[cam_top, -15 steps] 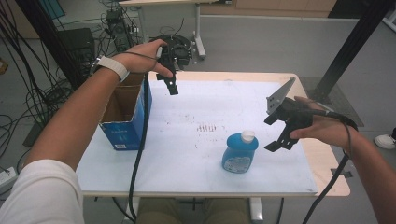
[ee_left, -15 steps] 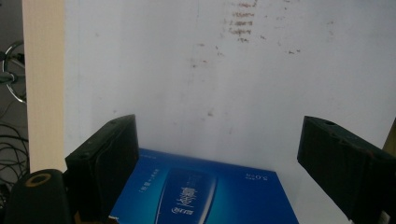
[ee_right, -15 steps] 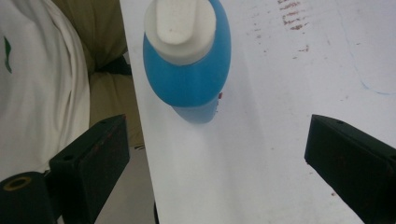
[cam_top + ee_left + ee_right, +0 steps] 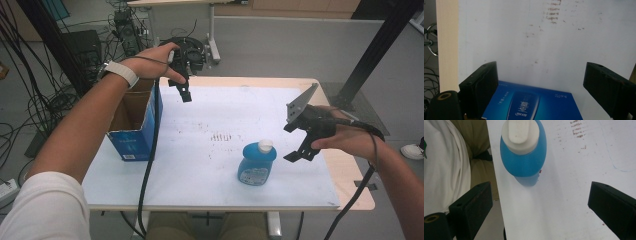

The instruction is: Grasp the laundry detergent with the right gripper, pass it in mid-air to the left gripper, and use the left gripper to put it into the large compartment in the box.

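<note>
- Blue bottle (image 4: 256, 165) stands upright on the white table cover (image 4: 210, 165), toward the near right part of the table, white cap (image 4: 266, 146) on top.
- Right gripper (image 4: 300, 142) hangs just right of the bottle, not touching it; jaws apart, nothing between them.
- Right gripper view: the bottle (image 4: 525, 157) sits ahead of the two black jaws and above the gap, close to the near table edge; a white sleeve and lap show off the edge.
- Left gripper (image 4: 184, 90) is held above the far left of the table, beside the open cardboard box (image 4: 135, 125), pointing down; jaws apart, empty.
- Left gripper view: the blue printed side of the box (image 4: 534, 105) lies below, between the jaws, clear of both; the white cover with brown specks (image 4: 552, 12) stretches beyond.
- Box stands at the table's left edge, top flaps open, well apart from the bottle.
- Brown speck marks (image 4: 225, 136) lie on the cover between box and bottle.
- Cables trail from both grippers off the near edge.
</note>
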